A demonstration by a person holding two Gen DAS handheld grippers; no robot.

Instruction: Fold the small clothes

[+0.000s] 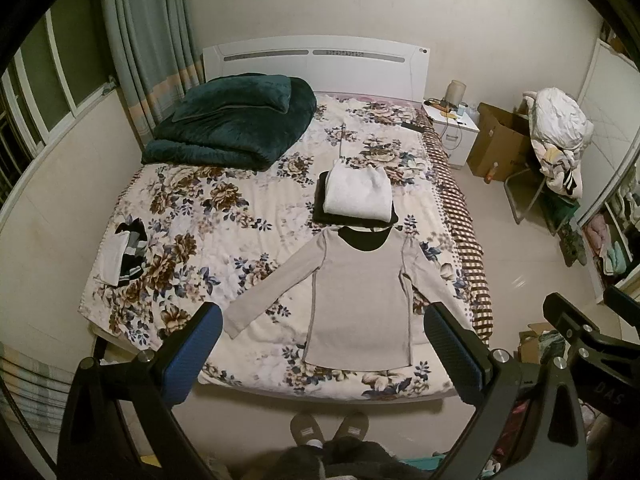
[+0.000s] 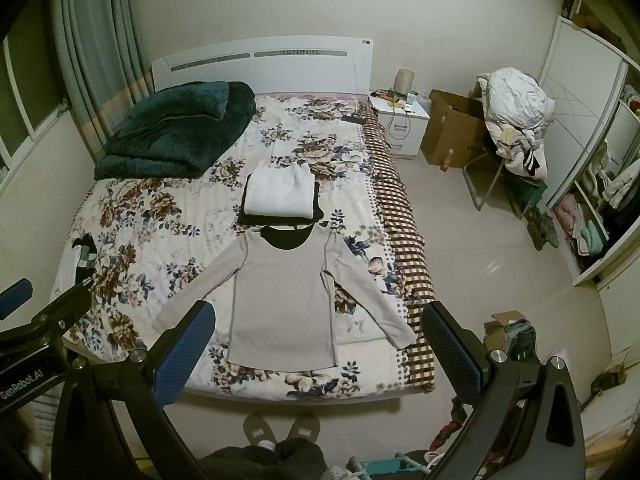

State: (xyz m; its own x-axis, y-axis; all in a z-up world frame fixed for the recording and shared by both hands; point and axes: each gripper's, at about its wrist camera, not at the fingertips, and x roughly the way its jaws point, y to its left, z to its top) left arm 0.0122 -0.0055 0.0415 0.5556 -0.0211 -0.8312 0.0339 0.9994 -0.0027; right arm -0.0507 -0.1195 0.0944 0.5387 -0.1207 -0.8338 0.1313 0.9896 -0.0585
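Shirt [image 1: 356,300] flat on bed [image 1: 248,216], folded stack [image 1: 356,196] just beyond; both tongs [image 1: 320,356] [image 2: 316,354] wide open, empty.

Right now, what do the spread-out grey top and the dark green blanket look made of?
The grey top looks like soft matte knit, possibly cotton jersey: it lies flat with visible seams. The green blanket looks like plush fleece or velvet, with a thick pile and a soft sheen.

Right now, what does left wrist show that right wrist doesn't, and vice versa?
Only left wrist: the right gripper from the side, at the frame's right edge, and more window at the left.

Only right wrist: the left gripper at the left edge, and more of the open wardrobe.

Both: the beige long-sleeve top spread flat on the floral bed, the folded stack behind it, the green blanket, slippers, and each camera's own jaws open.
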